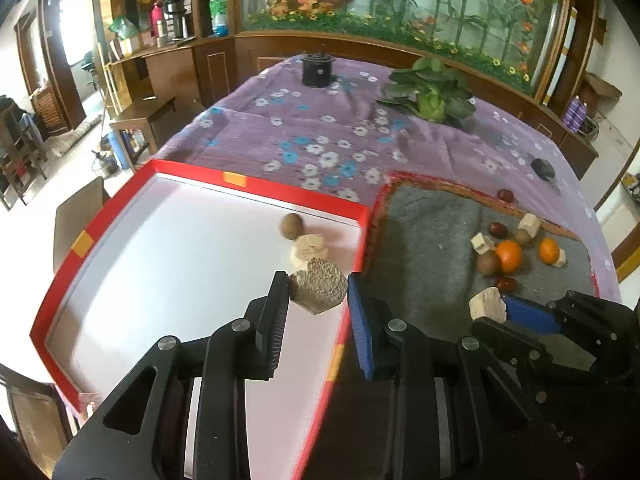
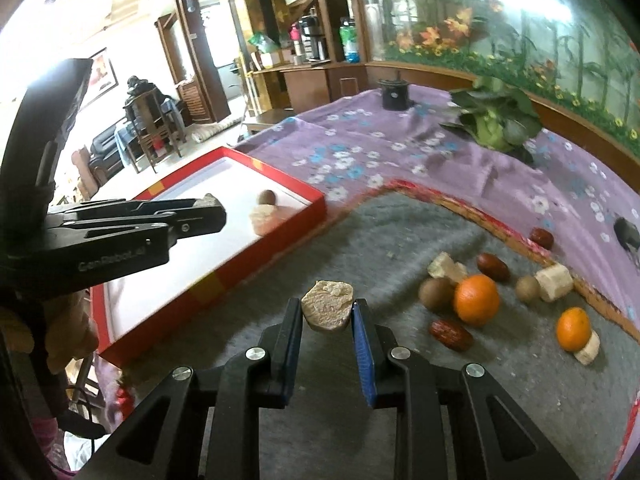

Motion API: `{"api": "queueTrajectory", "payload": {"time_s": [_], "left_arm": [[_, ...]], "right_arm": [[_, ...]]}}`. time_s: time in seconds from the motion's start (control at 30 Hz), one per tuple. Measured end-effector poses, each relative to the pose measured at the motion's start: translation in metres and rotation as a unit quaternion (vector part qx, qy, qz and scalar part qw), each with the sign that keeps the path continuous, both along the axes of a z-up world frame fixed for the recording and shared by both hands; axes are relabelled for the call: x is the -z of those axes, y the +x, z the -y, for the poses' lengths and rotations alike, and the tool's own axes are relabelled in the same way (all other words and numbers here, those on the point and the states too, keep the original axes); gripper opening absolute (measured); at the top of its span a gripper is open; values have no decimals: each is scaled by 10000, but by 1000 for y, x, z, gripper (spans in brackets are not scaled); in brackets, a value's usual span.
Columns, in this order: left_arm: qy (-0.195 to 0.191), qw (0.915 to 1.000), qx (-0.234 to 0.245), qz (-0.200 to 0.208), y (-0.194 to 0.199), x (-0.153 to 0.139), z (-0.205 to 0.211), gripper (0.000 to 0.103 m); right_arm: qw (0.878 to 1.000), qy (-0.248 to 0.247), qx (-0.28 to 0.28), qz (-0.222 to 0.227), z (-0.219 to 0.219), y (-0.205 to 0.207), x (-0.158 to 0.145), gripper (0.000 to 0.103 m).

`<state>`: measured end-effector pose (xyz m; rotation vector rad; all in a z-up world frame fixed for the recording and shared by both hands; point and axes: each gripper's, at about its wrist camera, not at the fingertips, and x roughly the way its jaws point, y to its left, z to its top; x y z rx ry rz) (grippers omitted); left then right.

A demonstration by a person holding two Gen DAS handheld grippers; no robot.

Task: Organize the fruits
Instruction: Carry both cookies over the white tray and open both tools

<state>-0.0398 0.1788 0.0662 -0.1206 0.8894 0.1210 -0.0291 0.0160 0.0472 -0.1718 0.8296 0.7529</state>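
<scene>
Left tongs: the left gripper hangs over the near right part of the red tray, its pads closed down to the width of a rough brown-grey chunk that sits between them; the right-hand pad looks barely in touch, so the hold may be light.

Right tongs: the right gripper hangs over the grey mat, pinching a pale beige chunk between its tips, jaws narrowed to that piece and no further.

Already in the tray: a small round brown fruit and a pale chunk lie together near the far right corner, on the white floor.

Still on the mat: two oranges, three dark red dates, two more brown round fruits and a few pale chunks, bunched at the right side.

Step in hand, as I judge it: set the left piece down in the tray, then bring the right one across.

Doing it well: lower the left piece close to the white floor before opening, beside its like, so it does not bounce or roll into the round fruit.

Watch for: the right tongs must clear the tray's red wall, and the two tools should not crowd one spot.
</scene>
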Motion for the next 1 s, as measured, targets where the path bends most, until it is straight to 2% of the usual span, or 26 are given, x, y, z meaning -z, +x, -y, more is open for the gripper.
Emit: {"api": "queueTrajectory", "payload": {"time_s": [0.53,1.0], "left_arm": [[42,9976,-667,-155,-7,12,-68,29],[-25,9954,-913,-278,3,24,-94,29]], "right_arm": [[9972,-84,-732,114,-77,-4,-12,24],[9952,-189,-960,50,-123,8,-3,24]]}}
